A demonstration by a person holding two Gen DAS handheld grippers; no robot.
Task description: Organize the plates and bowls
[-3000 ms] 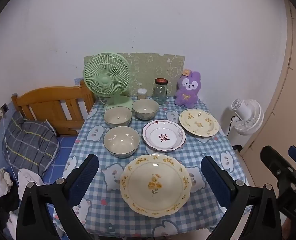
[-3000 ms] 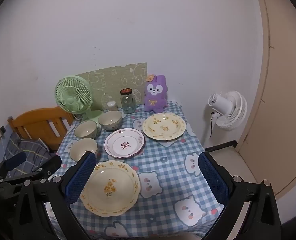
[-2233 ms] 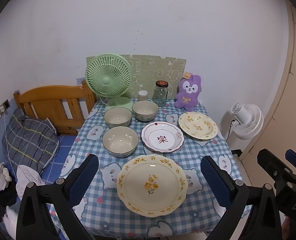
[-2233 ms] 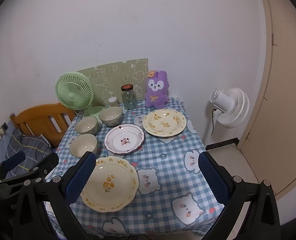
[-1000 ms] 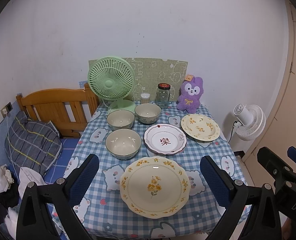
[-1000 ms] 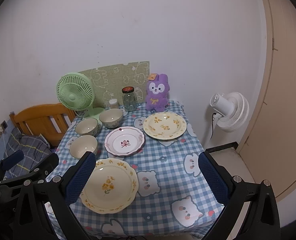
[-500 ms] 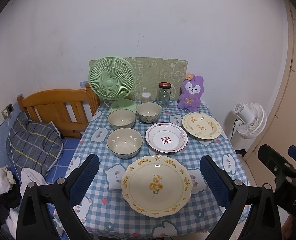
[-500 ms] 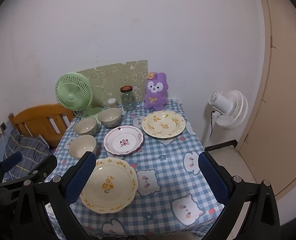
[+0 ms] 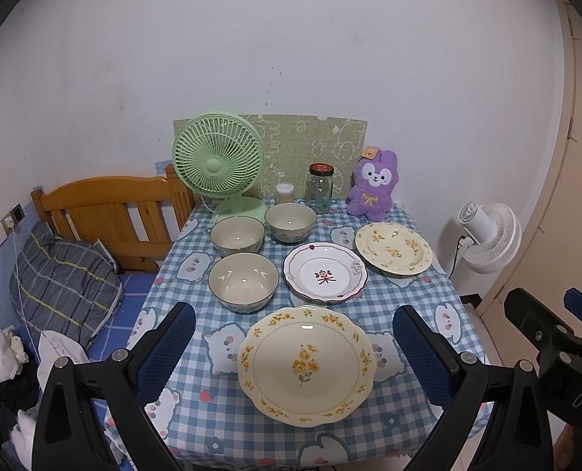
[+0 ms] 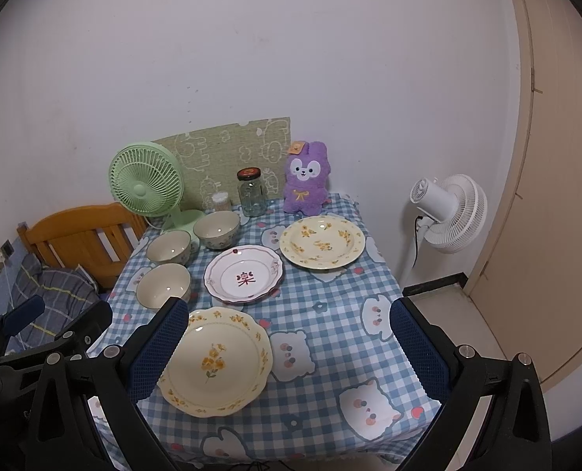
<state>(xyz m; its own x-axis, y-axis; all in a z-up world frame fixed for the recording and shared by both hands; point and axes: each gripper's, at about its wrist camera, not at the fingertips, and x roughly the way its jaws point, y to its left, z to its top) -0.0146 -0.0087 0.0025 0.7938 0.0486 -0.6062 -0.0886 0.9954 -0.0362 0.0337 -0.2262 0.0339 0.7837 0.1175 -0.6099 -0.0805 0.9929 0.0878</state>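
plates point(image 9: 307, 365), bowls point(image 9: 243, 281) upright, rims up

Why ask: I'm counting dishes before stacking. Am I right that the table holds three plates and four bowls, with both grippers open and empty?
Not quite: the left wrist view shows three bowls, not four. The three plates and open, empty left gripper and right gripper are right.

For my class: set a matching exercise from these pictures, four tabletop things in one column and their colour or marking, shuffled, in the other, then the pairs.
Things:
1. desk fan
2. plush rabbit
3. middle plate
4. near plate

Descriptions:
A. white, red character at centre
B. purple
C. cream, yellow flowers
D. pale green

Pairs: 1-D, 2-B, 3-A, 4-C
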